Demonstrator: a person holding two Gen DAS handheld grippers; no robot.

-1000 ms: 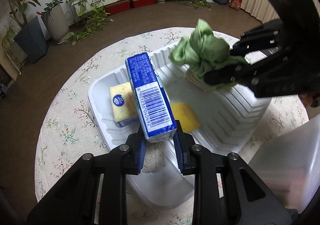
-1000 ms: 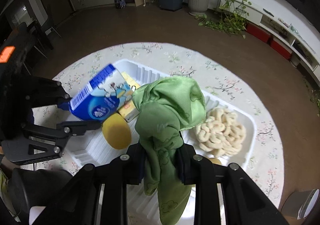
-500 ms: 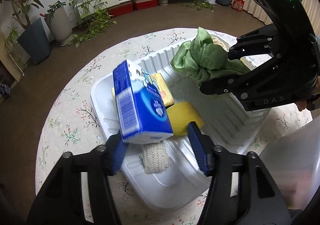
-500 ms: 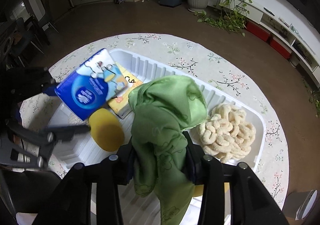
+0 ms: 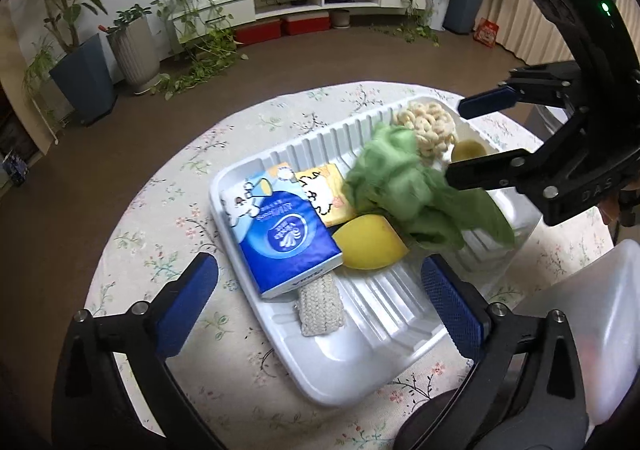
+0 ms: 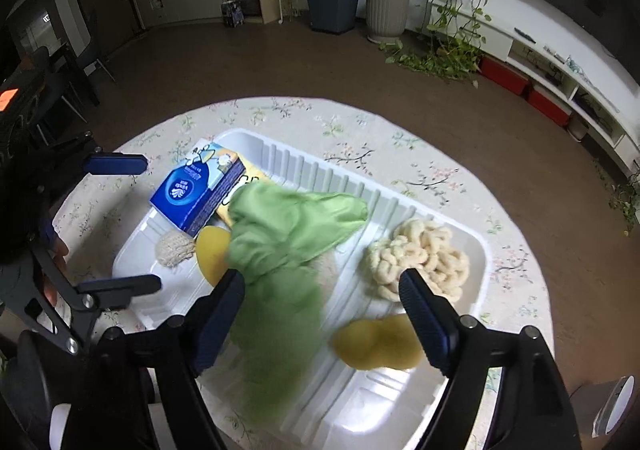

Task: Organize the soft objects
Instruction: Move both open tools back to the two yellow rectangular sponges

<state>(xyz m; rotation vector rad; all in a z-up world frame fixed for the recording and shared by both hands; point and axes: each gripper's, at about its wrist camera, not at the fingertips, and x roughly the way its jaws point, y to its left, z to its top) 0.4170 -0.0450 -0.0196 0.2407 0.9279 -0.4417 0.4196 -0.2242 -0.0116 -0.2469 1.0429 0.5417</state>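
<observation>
My left tool [image 5: 316, 290] and right tool [image 6: 320, 306] both hang spread and empty above the white tray [image 5: 360, 342] on the floral desk [image 5: 168, 234]. Tray contents: blue tissue pack [image 5: 280, 234] lying over a knit pad [image 5: 318, 306], yellow sponge [image 5: 370, 242] beside it, green cloth [image 6: 288, 226] blurred mid-tray, cream loop bundle [image 6: 420, 254] at the far end. The cloth touches neither tool.

Our left gripper [image 5: 316, 290] wide open, fingers [image 5: 186, 300] spread, nothing between. Our right gripper [image 6: 320, 306] also wide open, empty, pads [image 6: 424, 324] apart. Both angled down, facing each other.
</observation>
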